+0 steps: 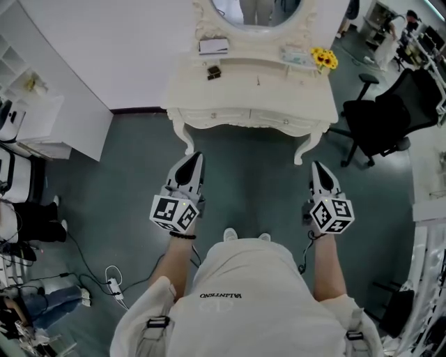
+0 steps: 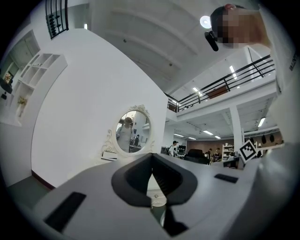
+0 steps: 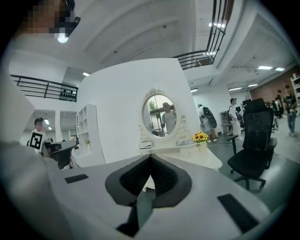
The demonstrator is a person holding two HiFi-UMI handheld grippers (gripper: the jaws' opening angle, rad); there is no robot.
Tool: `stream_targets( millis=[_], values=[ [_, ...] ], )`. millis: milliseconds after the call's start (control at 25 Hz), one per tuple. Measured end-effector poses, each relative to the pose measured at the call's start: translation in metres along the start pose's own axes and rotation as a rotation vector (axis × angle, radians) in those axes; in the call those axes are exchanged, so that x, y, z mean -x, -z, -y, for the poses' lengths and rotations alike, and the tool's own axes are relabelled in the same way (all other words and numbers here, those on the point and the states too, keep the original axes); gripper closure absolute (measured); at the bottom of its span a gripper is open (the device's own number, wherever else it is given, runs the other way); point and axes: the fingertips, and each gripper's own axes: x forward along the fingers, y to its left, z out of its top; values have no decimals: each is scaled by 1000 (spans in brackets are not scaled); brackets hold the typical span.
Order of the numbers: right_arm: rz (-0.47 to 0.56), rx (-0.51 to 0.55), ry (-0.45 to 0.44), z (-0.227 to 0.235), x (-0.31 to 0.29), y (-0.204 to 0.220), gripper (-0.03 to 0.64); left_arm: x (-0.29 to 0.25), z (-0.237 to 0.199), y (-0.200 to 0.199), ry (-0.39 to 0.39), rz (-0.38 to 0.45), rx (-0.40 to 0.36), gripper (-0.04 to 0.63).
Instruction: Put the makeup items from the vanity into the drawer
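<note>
Looks steeply down on a person (image 1: 237, 293) standing on a grey-green floor (image 1: 251, 181), facing a white desk (image 1: 279, 89) with an oval mirror (image 1: 258, 10), and well apart from it. Holds the left gripper (image 1: 194, 160) and the right gripper (image 1: 317, 167) low in front of the body, both pointing toward the desk. Shows each pair of jaws closed tip to tip in its own gripper view, with nothing between them. Finds the makeup items up on the desk, none in hand: a small dark item (image 1: 213, 72) left of centre on the top, a flat white box (image 1: 213, 47) on the raised shelf at the mirror's foot, and a pale tray (image 1: 295, 56) further right, just beside yellow flowers (image 1: 323, 60). Too small from here to say what each item is. Shows two drawers (image 1: 216, 115) side by side in the desk front, both shut. Places a black chair (image 1: 380, 122) on the floor to the right of the desk. Reads as the very start of the task: nothing lifted, no drawer opened, the desk out of reach. Calls next, most likely, for stepping up close, parting one pair of jaws, and pulling a drawer out by its front before lifting any item, so that a place stands ready to receive it.
</note>
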Motion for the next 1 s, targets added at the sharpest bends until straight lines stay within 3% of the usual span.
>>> stream_targets(
  millis=[520, 1000],
  values=[
    [-31, 3, 5, -39, -28, 13, 606, 11, -35, 20, 44, -49, 54, 594],
    [-35, -17, 4, -16, -60, 11, 606, -27, -33, 28, 55, -63, 58, 594]
  ],
)
